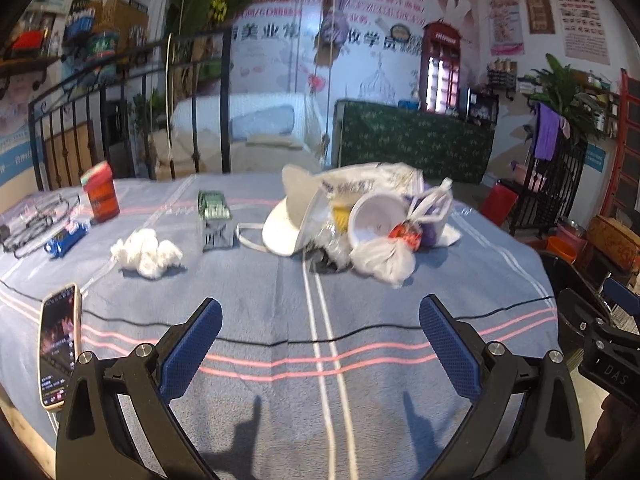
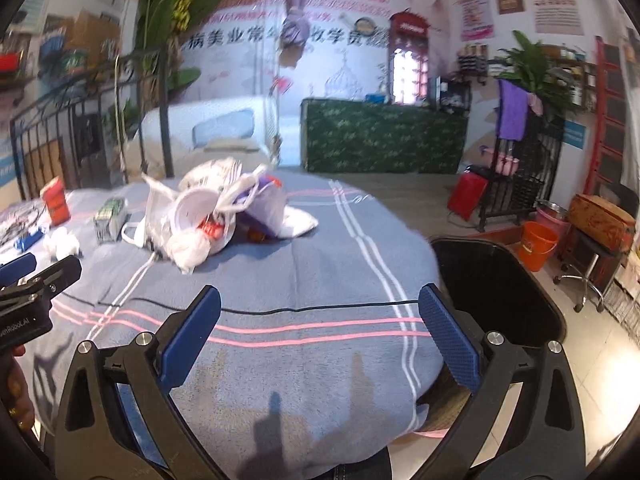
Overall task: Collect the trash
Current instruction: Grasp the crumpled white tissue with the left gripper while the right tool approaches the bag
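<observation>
Currently: table (image 1: 280, 300) under a blue striped cloth carries everything. Black bin (image 2: 496, 284) sits just off its right edge. Trash pile (image 1: 360, 220) of bags and cups lies near the far edge; crumpled tissue (image 1: 146, 254) toward the left, phone (image 1: 60, 344) at the near-left edge. Left gripper (image 1: 320, 344) and right gripper (image 2: 320, 332) both spread wide, holding nothing.

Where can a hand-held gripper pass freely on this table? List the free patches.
Free: the blanket in front of both open grippers, between the phone and the black bin. Crowded: the far side, from the red carton past the tissue wad to the trash pile.
</observation>
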A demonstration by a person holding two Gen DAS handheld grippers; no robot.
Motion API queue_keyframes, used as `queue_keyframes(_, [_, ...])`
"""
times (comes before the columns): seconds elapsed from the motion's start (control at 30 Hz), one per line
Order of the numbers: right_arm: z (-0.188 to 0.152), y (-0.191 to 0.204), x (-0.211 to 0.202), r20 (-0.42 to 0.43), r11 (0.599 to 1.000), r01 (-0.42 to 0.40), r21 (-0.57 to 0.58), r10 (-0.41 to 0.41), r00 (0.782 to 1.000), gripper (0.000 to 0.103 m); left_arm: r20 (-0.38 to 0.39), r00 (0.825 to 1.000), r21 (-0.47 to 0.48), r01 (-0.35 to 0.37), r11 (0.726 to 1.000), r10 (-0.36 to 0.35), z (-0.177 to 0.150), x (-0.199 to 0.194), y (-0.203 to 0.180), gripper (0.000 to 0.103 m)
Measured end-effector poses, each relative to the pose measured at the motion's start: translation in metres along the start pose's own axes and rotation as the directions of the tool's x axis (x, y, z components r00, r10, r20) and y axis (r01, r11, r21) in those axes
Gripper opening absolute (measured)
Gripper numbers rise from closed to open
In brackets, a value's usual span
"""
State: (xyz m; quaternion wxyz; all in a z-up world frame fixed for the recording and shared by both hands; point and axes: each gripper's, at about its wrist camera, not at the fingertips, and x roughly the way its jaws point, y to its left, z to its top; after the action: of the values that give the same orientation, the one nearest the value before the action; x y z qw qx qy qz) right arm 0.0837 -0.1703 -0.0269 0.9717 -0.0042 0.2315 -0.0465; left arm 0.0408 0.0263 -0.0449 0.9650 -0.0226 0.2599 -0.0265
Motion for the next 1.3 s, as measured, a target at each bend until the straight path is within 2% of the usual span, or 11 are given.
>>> queue_keyframes(0.13, [0.010, 0.015, 0.028, -0.099, 0.997, -0.072, -0.021, 0.069, 0.993, 0.098, -0.048, 0.998, -0.035, -0.033, 0.999, 0.031, 0.001, 0.008, 0.019, 0.097])
queue_keyframes(0.27, [0.013, 0.035, 0.055, -0.187, 0.991, -0.131, -0.034, 0.123, 0.975, 0.098, -0.080, 0.994, -0.036, -0.076, 0.996, 0.073, 0.013, 0.017, 0.035, 0.097])
queue_keyframes(0.37, [0.015, 0.046, 0.074, -0.265, 0.984, -0.175, -0.024, 0.163, 0.950, 0.098, -0.103, 0.990, -0.028, -0.100, 0.995, 0.097, 0.024, 0.026, 0.051, 0.097])
queue_keyframes(0.5, [0.021, 0.055, 0.087, -0.304, 0.978, -0.209, -0.008, 0.196, 0.932, 0.098, -0.147, 0.979, -0.012, -0.148, 0.989, 0.145, 0.040, 0.049, 0.079, 0.097])
queue_keyframes(0.6, [0.026, 0.060, 0.092, -0.301, 0.978, -0.208, -0.014, 0.194, 0.934, 0.097, -0.198, 0.967, -0.036, -0.171, 0.985, 0.161, 0.052, 0.072, 0.100, 0.097])
queue_keyframes(0.7, [0.029, 0.066, 0.095, -0.305, 0.975, -0.220, -0.017, 0.204, 0.930, 0.097, -0.212, 0.960, -0.050, -0.200, 0.979, 0.185, 0.062, 0.089, 0.113, 0.097])
queue_keyframes(0.83, [0.029, 0.073, 0.098, -0.315, 0.973, -0.231, -0.031, 0.210, 0.926, 0.098, -0.251, 0.940, -0.075, -0.255, 0.964, 0.229, 0.071, 0.114, 0.131, 0.094])
queue_keyframes(1.03, [0.031, 0.078, 0.101, -0.321, 0.971, -0.238, -0.034, 0.215, 0.922, 0.097, -0.336, 0.903, -0.086, -0.312, 0.946, 0.267, 0.071, 0.150, 0.155, 0.071])
queue_keyframes(1.07, [0.034, 0.079, 0.102, -0.320, 0.970, -0.240, -0.039, 0.215, 0.923, 0.097, -0.344, 0.901, -0.091, -0.312, 0.946, 0.264, 0.070, 0.152, 0.157, 0.065])
queue_keyframes(1.13, [0.036, 0.081, 0.106, -0.324, 0.969, -0.244, -0.038, 0.219, 0.921, 0.097, -0.345, 0.902, -0.108, -0.312, 0.944, 0.258, 0.070, 0.153, 0.161, 0.061])
queue_keyframes(1.3, [0.039, 0.084, 0.115, -0.338, 0.968, -0.252, -0.007, 0.235, 0.911, 0.097, -0.352, 0.890, -0.086, -0.340, 0.936, 0.291, 0.066, 0.156, 0.160, 0.041])
